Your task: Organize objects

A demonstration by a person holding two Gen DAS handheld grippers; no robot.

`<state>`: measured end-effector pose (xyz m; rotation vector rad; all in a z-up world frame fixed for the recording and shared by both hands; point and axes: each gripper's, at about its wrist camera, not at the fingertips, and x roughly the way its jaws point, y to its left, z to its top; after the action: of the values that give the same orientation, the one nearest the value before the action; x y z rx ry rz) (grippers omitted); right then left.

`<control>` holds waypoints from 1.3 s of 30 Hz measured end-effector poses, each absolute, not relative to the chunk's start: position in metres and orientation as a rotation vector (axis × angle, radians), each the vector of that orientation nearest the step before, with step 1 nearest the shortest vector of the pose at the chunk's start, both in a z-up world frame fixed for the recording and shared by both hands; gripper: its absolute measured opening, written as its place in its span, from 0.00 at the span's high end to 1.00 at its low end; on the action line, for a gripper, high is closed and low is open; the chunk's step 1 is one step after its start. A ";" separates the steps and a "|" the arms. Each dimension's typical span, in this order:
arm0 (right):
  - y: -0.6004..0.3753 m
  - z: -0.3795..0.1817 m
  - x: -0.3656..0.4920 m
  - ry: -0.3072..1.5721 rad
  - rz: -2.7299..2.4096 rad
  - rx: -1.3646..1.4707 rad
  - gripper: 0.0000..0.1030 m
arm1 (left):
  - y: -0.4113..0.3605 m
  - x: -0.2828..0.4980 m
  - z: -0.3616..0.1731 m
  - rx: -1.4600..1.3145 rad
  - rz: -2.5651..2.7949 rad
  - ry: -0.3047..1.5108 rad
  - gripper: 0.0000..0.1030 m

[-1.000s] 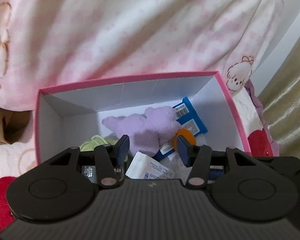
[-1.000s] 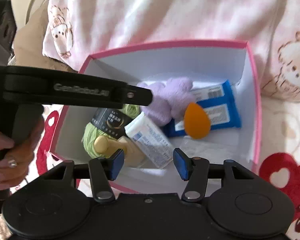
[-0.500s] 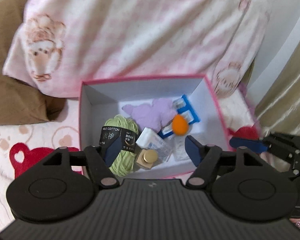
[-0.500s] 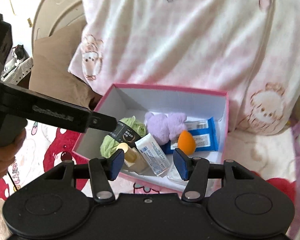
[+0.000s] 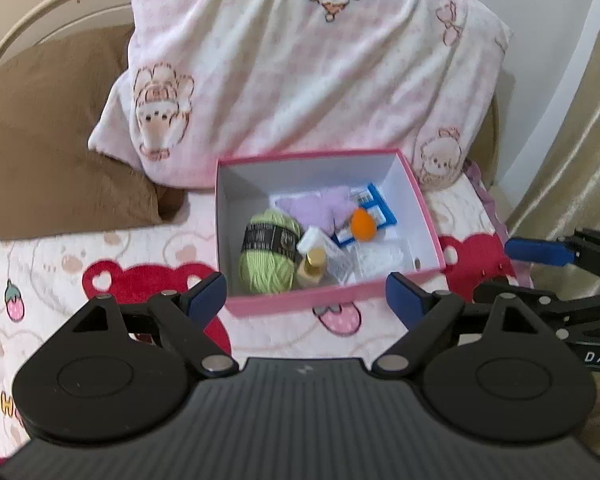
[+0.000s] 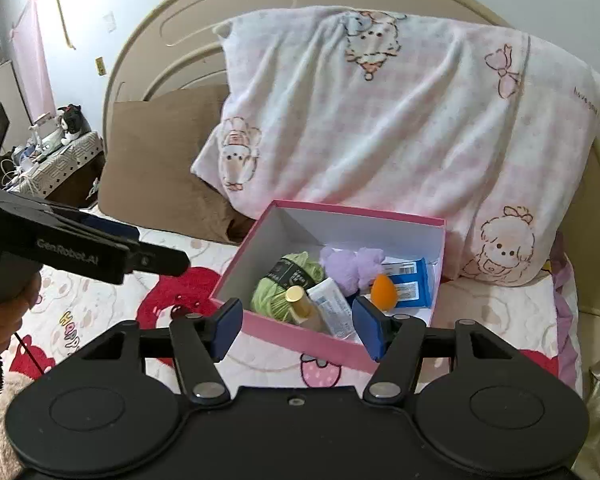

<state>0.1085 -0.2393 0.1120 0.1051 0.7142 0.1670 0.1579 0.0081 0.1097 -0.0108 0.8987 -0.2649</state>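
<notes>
Grippers first, since they're closest to the lens: left gripper (image 5: 306,294) has just been spreading its jaws and they stand wide apart with nothing between them, and right gripper (image 6: 298,322) has also just been opening, narrower gap, nothing in it either. Both are clear of the pink box (image 5: 332,300), which sits just past the fingertips at about 12 o'clock in each wrist view, resting on the bear-print bedspread (image 5: 100,264).

If the next move is going back in, I'd guess either hand could do it. Box lies dead ahead of both, long side running roughly 9 to 3 in the left view and skewed toward 10 to 4 in the right one. Can't really tell which hand is nearer.

Count inside the box, front to back:
- one green yarn ball (image 5: 266,258), at 9 o'clock in the box
- one gold-capped bottle (image 5: 312,268)
- one white packet (image 5: 326,248)
- one orange sponge (image 5: 363,225)
- one purple plush (image 5: 316,210)
- one blue packet (image 5: 374,210), at 2 o'clock

There's also something pale and clear at 4 o'clock, too blurry to name.

Behind the box, one pink pillow (image 5: 300,72) and one brown pillow (image 5: 44,140).
</notes>
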 end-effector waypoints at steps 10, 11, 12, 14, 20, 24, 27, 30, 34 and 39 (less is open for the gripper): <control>-0.227 0.089 0.084 0.754 0.098 0.082 0.33 | 0.016 0.110 0.082 -0.041 -0.246 0.911 0.16; -0.228 0.085 0.082 0.761 0.081 0.078 0.33 | 0.017 0.104 0.081 -0.050 -0.235 0.894 0.16; -0.228 0.083 0.081 0.767 0.068 0.075 0.33 | 0.017 0.100 0.081 -0.048 -0.234 0.884 0.16; -0.229 0.080 0.077 0.768 0.017 0.068 0.33 | 0.017 0.093 0.079 -0.046 -0.226 0.873 0.16; -0.232 0.076 0.069 0.763 -0.055 0.096 0.32 | 0.019 0.084 0.072 -0.041 -0.205 0.875 0.15; -0.230 0.072 0.070 0.771 -0.075 0.094 0.30 | 0.020 0.086 0.062 -0.059 -0.208 0.896 0.13; -0.228 0.070 0.069 0.780 -0.067 0.103 0.23 | 0.021 0.089 0.056 -0.083 -0.217 0.907 0.12; -0.227 0.070 0.068 0.772 -0.075 0.106 0.20 | 0.024 0.090 0.052 -0.086 -0.208 0.917 0.12; -0.224 0.068 0.070 0.779 -0.096 0.092 0.10 | 0.025 0.091 0.049 -0.078 -0.191 0.917 0.06; -0.223 0.064 0.071 0.797 -0.114 0.103 0.09 | 0.024 0.091 0.045 -0.070 -0.190 0.940 0.00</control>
<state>0.0710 -0.2235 0.0638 0.1032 0.7972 -0.1141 0.0911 0.0242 0.0448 -0.0700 0.9405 -0.1901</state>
